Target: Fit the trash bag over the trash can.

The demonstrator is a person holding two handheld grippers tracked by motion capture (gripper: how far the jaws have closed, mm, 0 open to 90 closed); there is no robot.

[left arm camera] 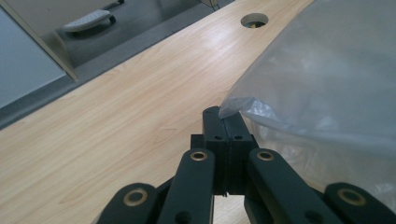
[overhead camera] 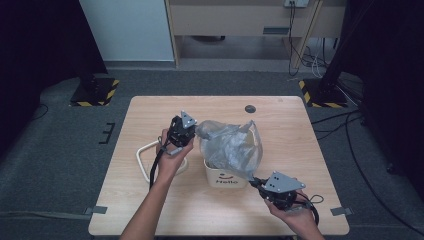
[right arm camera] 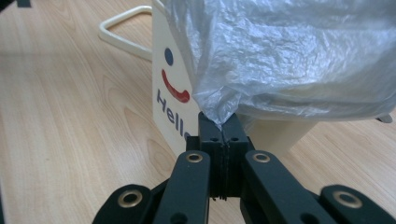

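A cream looped handle (overhead camera: 145, 159) lies on the wooden table (overhead camera: 150, 115) (cable hole (overhead camera: 250, 108) near the far edge).

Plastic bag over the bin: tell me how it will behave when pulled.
The bag looks thin and crinkled, so it is likely floppy and very light. Pinched at its edges by the left gripper and right gripper, it may stretch or tear.

Left hand-held gripper (overhead camera: 196, 131): black body, grey three-cornered plate on top with small dark screw holes, black cable trailing along the forearm. Right hand-held gripper (overhead camera: 255, 181): same build, grey plate, black cable looped at lower right of frame. Jaws: matte black, flat linkage bars with brass-ringed pivots, small dark screws near the tips. Forearms bare, no sleeves visible.
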